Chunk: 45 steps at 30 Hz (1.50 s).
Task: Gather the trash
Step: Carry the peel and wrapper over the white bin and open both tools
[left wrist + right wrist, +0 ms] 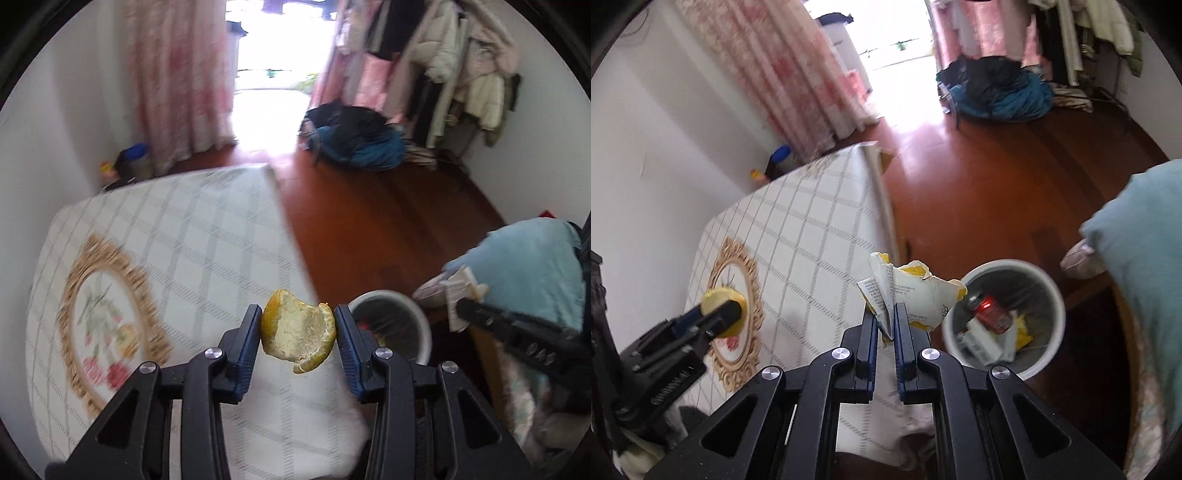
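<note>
We see the left gripper (298,328), a black two-finger tool with blue pads, rising from the bottom centre of its own view, its jaws clamped against both sides of a curled yellow-orange piece of citrus peel (297,330). In the right wrist view it enters from the lower left (side-on, somewhat blurred). The right gripper (885,319), of the same black build, stands at bottom centre of its view, jaws nearly together, pinching a crumpled white-and-yellow paper wrapper (912,291).
</note>
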Available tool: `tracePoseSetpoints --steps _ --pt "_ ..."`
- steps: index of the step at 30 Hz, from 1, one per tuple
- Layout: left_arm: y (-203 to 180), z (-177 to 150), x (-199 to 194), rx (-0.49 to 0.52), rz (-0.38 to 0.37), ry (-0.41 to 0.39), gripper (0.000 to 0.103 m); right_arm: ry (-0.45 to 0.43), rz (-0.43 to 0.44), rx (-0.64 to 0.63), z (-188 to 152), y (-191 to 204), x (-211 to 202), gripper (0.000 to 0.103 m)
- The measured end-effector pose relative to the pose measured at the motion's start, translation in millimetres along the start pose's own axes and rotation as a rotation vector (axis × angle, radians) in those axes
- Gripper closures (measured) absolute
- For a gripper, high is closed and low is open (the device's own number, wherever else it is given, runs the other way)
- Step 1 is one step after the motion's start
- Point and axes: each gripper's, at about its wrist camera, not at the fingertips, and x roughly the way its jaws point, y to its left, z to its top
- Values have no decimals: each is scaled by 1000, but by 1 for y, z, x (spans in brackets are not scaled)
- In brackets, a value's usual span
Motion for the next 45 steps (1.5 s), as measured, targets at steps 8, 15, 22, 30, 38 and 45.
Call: tracePoseSetpoints --steps 8,15,22,30,38,45 --pt "-93 35 57 112 -129 48 67 -18 -91 125 12 -101 -11 95" --pt "-153 29 134 201 -164 175 67 77 -128 248 -6 -186 32 95" --pt "-160 14 210 164 -203 348 66 183 -124 321 -22 -231 91 95" --pt "-148 4 254 80 -221 515 42 255 -112 338 -27 -246 137 93" --pt "-134 1 222 110 -105 440 3 251 -122 322 -26 -239 138 18" --pt "-115 -13 155 158 31 327 3 244 -211 267 -35 -215 100 0"
